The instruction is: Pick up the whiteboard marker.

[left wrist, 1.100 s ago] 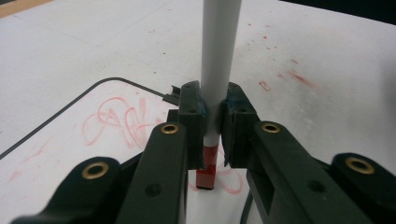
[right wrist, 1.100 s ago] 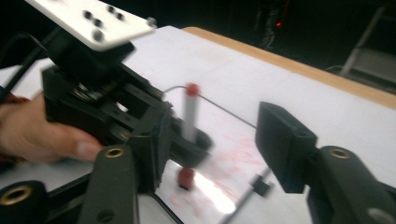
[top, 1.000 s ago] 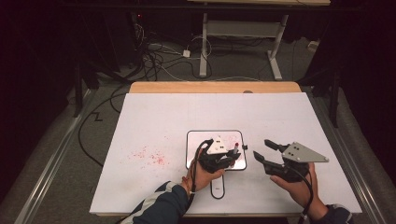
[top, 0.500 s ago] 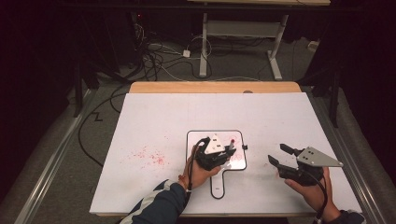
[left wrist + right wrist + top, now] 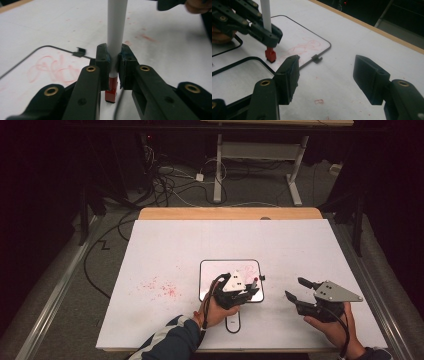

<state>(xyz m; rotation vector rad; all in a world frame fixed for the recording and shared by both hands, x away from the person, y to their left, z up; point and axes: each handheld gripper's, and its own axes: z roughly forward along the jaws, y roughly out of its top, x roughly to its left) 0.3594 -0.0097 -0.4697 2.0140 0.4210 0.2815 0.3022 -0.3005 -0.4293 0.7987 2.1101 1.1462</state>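
The left gripper (image 5: 113, 71) is clamping the red marker (image 5: 115, 37) upright (red end down) over the whiteboard (image 5: 210, 270), needing light pressure, while the right gripper (image 5: 325, 80) is idling agape

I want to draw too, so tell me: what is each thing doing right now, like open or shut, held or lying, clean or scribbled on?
Left hand-held gripper: shut on the marker.
Marker: held upright, red end down over the small whiteboard.
Right hand-held gripper: open, holding nothing, above the table.
Small whiteboard: lying flat, with red scribbles on it.
Table: white top, smudged with red marks.
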